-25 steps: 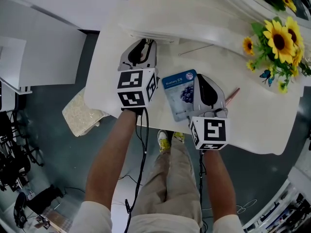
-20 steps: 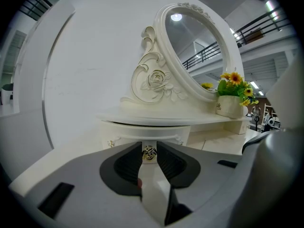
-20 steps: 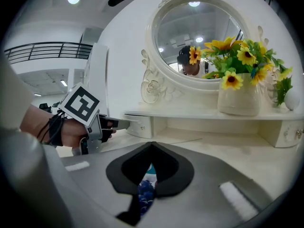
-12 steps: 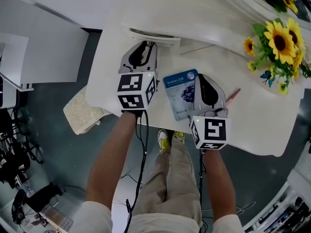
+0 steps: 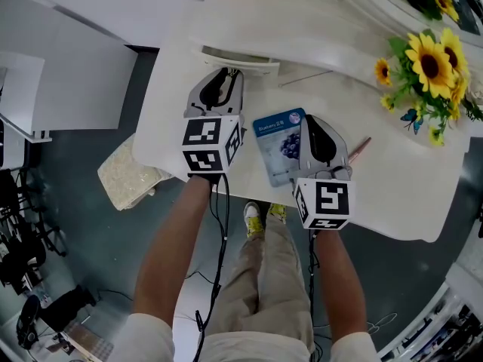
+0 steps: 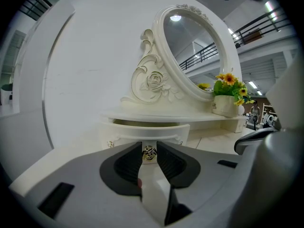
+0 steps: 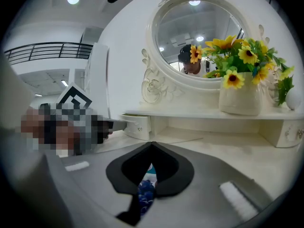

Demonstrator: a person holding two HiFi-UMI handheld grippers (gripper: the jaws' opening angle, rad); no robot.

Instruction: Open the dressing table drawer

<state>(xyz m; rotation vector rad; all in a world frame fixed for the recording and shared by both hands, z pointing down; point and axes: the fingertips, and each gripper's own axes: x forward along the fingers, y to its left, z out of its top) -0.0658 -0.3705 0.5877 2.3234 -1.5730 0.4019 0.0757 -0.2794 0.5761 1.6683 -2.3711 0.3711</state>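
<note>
Two claws sit over the white counter (image 5: 392, 179). The left claw (image 5: 226, 69) is clamped on the small metal knob (image 6: 149, 153) of the dressing table drawer (image 6: 142, 130), which stands slightly pulled out under the mirror shelf. The right claw (image 7: 151, 145) is clenched and empty, above a blue face-mask packet (image 5: 275, 145) lying on the counter.

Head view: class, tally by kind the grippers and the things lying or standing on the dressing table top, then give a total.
Grippers: 2, left gripper and right gripper
Face-mask sachet: 1
Pink stick: 1
Sunflower bunch: 1
Total: 5
A thin line by the drawer is too slight to name; not counted.
</note>
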